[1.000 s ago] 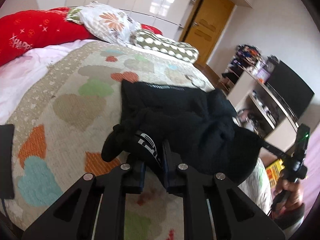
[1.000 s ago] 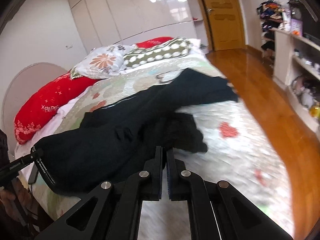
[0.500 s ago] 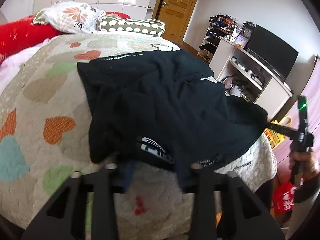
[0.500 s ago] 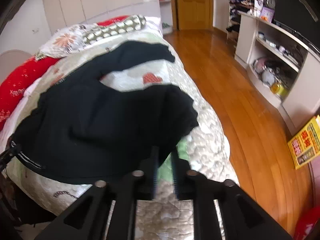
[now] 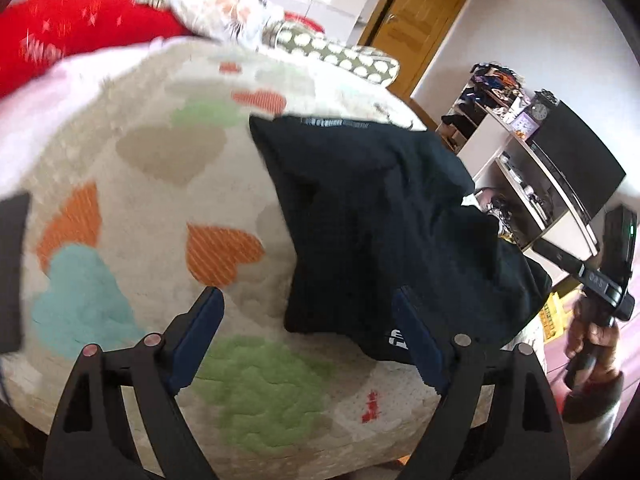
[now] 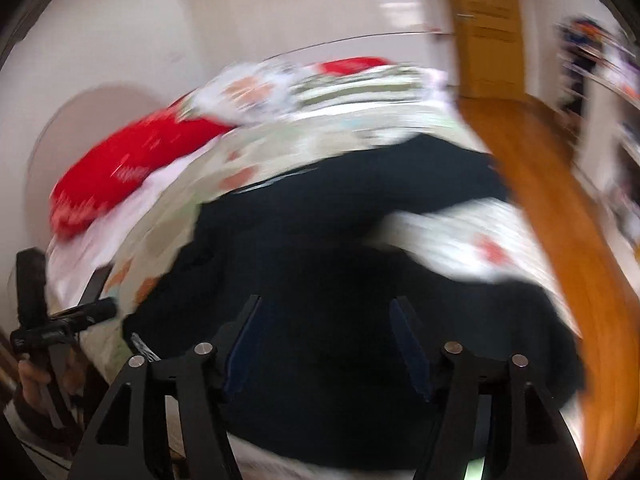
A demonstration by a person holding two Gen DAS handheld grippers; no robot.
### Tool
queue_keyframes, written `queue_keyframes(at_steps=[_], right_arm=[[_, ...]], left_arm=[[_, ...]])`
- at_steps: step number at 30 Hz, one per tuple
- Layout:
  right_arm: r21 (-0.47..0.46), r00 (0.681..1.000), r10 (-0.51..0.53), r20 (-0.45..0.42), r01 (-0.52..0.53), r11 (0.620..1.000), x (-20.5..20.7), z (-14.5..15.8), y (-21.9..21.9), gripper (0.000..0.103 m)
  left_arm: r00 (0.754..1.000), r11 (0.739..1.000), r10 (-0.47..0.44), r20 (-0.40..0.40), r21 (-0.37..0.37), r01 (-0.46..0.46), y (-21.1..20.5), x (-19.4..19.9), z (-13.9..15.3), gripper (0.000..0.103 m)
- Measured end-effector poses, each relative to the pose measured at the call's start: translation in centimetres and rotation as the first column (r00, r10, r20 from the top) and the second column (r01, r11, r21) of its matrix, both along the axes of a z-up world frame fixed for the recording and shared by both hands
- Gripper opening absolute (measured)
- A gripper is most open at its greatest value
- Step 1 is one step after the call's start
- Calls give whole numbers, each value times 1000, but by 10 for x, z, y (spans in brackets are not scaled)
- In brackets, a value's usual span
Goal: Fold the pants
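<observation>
the black pants (image 5: 380, 216) lie bunched on the heart-patterned bed (image 5: 160, 208), with left tongs (image 5: 308, 312) and right tongs (image 6: 324, 320) both released.

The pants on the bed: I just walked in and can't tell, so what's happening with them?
A person with a two-finger gripper in each hand is folding black pants on a bed covered by a heart-patterned quilt. Right now neither gripper holds the fabric: the left gripper is open above the quilt at the pants' near edge, and the right gripper is open over the dark cloth. The pants lie bunched and only partly folded. The right wrist view is motion-blurred.
</observation>
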State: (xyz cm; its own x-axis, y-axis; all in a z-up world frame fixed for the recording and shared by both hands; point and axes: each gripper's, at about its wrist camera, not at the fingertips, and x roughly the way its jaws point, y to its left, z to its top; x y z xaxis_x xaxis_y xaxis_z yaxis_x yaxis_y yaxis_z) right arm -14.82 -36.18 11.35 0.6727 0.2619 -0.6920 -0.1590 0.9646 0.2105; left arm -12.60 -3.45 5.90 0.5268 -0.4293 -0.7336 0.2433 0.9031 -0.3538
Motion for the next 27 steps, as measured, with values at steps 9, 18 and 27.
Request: queue_keyframes(at_steps=[9, 18, 27], right_arm=[[-54, 975, 213, -71, -217, 975, 132, -18, 139, 72], [-191, 939, 263, -223, -307, 932, 205, -72, 225, 73], [-56, 931, 302, -205, -319, 946, 223, -81, 203, 35]], left_arm=[[998, 999, 15, -60, 40, -13, -20, 11, -27, 86], [999, 999, 4, -48, 35, -2, -21, 18, -33, 90], [999, 998, -50, -6, -39, 50, -22, 25, -35, 38]])
